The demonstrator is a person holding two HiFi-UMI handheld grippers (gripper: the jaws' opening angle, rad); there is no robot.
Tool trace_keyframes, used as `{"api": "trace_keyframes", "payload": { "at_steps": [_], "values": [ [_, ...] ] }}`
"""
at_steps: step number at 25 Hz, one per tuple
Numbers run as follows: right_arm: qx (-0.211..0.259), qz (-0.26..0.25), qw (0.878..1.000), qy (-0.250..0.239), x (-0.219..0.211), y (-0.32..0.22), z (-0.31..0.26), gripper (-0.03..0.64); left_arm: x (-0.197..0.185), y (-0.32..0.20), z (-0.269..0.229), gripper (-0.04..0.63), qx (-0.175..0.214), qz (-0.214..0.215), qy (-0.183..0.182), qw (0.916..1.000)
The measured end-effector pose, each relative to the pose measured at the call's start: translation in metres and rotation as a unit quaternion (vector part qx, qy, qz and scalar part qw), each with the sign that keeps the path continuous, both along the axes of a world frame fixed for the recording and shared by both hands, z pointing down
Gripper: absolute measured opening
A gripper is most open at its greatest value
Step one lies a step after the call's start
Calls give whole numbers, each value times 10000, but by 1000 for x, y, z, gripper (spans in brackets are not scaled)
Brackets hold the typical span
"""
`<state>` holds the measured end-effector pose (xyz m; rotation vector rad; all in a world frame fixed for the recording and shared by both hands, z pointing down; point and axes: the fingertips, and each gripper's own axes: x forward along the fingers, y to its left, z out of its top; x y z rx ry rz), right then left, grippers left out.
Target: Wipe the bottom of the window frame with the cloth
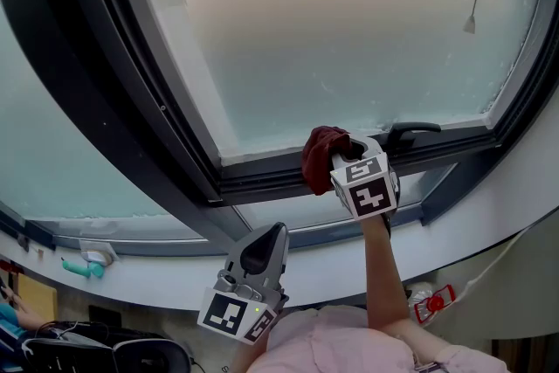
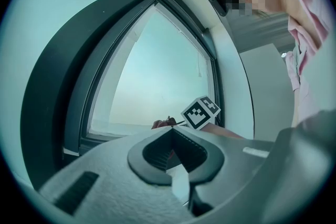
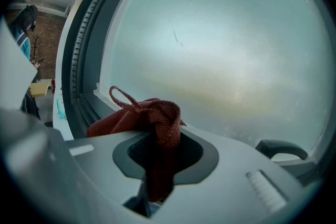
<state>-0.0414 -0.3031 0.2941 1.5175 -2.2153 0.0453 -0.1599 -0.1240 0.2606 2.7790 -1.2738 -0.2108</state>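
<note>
At window frame (image 1: 262,181) bottom | right claw (image 1: 342,153) clamps cloth (image 1: 320,155) | left claw (image 1: 272,233) closed

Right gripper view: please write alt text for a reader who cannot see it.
The right gripper is shut on a bunched red cloth, held near the dark window frame. Frosted glass fills most of the picture, and a dark window handle shows at the lower right.
</note>
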Motion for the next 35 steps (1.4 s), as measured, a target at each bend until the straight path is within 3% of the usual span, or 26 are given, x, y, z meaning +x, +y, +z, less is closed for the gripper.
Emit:
{"api": "trace_keyframes", "payload": {
  "at_steps": [35],
  "values": [
    [5, 246, 9995, -196, 28, -2, 0, 72, 1, -2, -1, -2, 28, -25, 35, 10000]
  ]
}}
